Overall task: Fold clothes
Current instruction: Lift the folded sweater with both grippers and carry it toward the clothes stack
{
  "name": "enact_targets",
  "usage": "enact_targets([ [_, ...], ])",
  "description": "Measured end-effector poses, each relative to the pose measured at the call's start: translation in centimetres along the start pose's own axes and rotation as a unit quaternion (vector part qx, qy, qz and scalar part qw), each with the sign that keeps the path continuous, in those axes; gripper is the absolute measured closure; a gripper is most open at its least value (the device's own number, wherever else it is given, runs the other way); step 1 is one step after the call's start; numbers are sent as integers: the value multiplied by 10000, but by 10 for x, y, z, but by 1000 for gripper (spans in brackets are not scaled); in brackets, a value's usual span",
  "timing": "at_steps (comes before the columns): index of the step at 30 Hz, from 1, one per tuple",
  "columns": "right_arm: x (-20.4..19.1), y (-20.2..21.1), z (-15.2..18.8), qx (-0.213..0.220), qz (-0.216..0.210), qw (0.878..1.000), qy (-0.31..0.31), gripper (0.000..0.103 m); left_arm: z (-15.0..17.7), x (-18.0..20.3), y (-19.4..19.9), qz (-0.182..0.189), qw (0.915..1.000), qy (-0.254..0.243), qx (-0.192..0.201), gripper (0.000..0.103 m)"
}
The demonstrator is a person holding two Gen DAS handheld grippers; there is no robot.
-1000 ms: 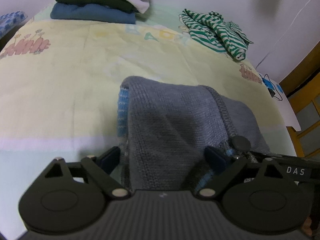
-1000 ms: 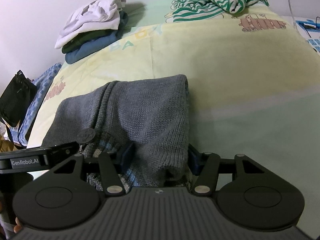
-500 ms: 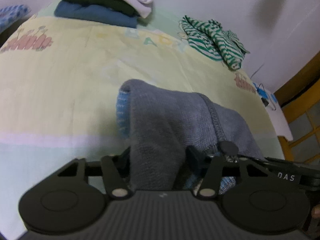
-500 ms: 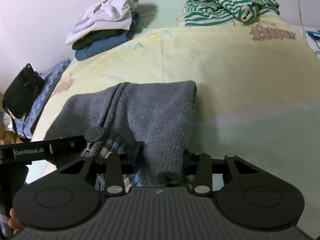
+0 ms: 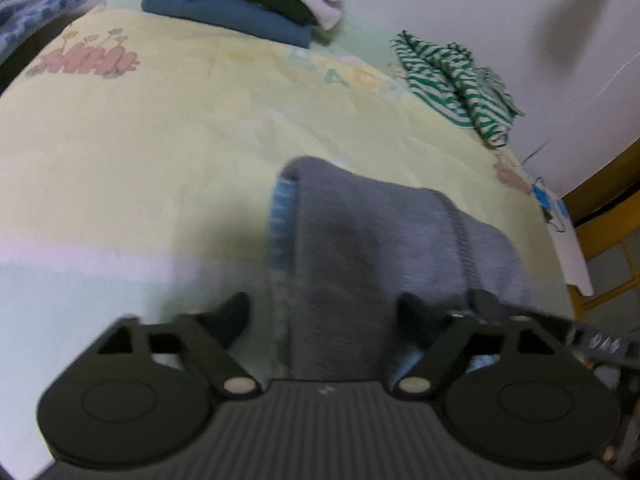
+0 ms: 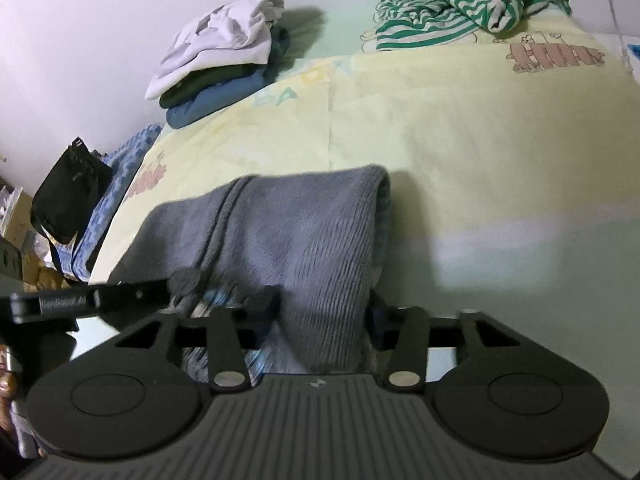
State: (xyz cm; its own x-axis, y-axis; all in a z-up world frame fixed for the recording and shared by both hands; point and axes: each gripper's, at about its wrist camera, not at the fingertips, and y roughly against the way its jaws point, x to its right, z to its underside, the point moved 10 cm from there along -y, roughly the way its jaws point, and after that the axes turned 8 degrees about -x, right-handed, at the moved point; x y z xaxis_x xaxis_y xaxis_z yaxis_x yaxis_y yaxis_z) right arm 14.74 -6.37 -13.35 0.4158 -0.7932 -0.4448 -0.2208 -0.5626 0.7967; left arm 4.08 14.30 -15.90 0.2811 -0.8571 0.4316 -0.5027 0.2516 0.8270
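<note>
A folded grey knit sweater [image 5: 372, 236] with a blue-striped lining lies on the bed near the front edge; it also shows in the right wrist view [image 6: 288, 236]. My left gripper [image 5: 324, 312] stands at its left near corner, jaws spread wider than the fold, the left finger off the cloth. My right gripper [image 6: 324, 304] is shut on the sweater's right near corner, the cloth pinched between the fingers. The left gripper's body [image 6: 88, 300] shows beside it in the right wrist view.
A stack of folded clothes [image 6: 224, 60] sits at the back left of the yellow-green bed sheet [image 6: 480, 128]. A crumpled green-striped garment [image 6: 460, 4] lies at the back right. A black bag [image 6: 68, 196] hangs off the bed's left side. A wall runs behind.
My left gripper closed on the sweater half a second ago and has now opened again. My right gripper has closed tighter on the cloth. Both views have shifted slightly forward.
</note>
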Motion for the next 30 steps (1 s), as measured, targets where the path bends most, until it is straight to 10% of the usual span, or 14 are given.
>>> enact_targets([
  [7, 19, -6, -41, 84, -269, 9985, -479, 31, -24, -4, 6, -19, 9998, 97, 165, 2],
  [21, -2, -23, -11, -324, -409, 9984, 212, 30, -6, 11, -12, 58, 9999, -108, 71, 9],
  [30, 3, -22, -6, -450, -969, 9941, -156, 56, 10, 22, -2, 288, 9991, 14, 302, 41],
])
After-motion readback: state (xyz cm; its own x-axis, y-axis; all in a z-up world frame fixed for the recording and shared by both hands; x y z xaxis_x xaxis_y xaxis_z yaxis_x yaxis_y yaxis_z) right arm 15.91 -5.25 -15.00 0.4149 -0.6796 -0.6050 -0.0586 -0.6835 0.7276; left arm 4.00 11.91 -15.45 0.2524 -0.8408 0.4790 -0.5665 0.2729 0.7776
